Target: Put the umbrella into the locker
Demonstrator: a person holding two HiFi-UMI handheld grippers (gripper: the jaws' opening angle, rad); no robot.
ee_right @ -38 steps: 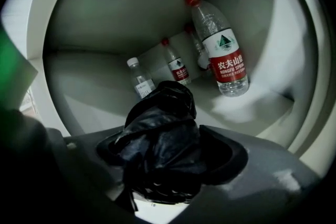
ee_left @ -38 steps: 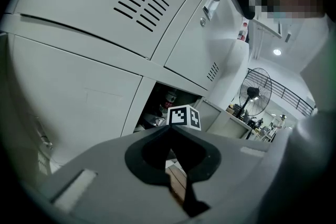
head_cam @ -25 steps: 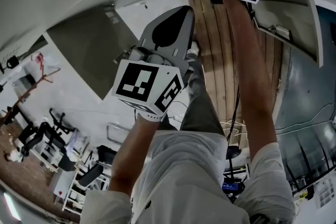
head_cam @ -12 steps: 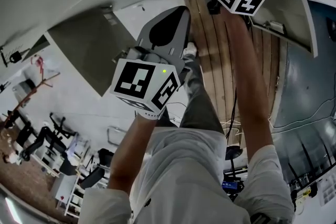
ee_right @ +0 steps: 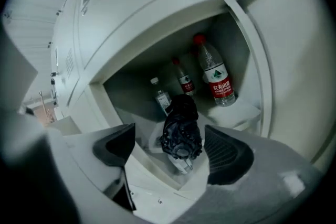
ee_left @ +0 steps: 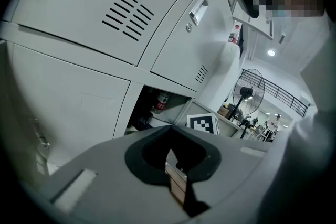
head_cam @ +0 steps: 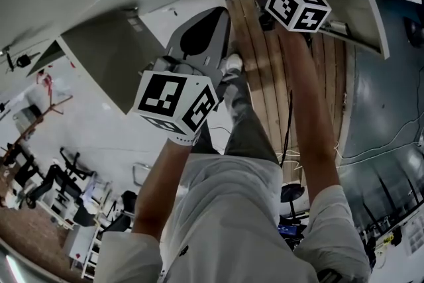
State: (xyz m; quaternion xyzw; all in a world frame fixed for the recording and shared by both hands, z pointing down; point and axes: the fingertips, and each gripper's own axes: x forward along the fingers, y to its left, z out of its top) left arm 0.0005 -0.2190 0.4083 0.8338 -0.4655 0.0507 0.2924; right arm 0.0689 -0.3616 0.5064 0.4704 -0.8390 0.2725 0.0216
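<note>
Black folded umbrella (ee_right: 181, 128) inside open locker (ee_right: 131, 78), three water bottles (ee_right: 215, 73) behind

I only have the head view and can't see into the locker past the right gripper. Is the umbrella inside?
Observer: Yes. The black folded umbrella lies inside the open white metal locker compartment.
Operator: Is the right gripper holding it?
Observer: No. The right gripper is open; its jaws have just closed slightly, with the umbrella between them, untouched.
Operator: Anything else inside?
Observer: Three clear plastic water bottles stand behind it.
</note>
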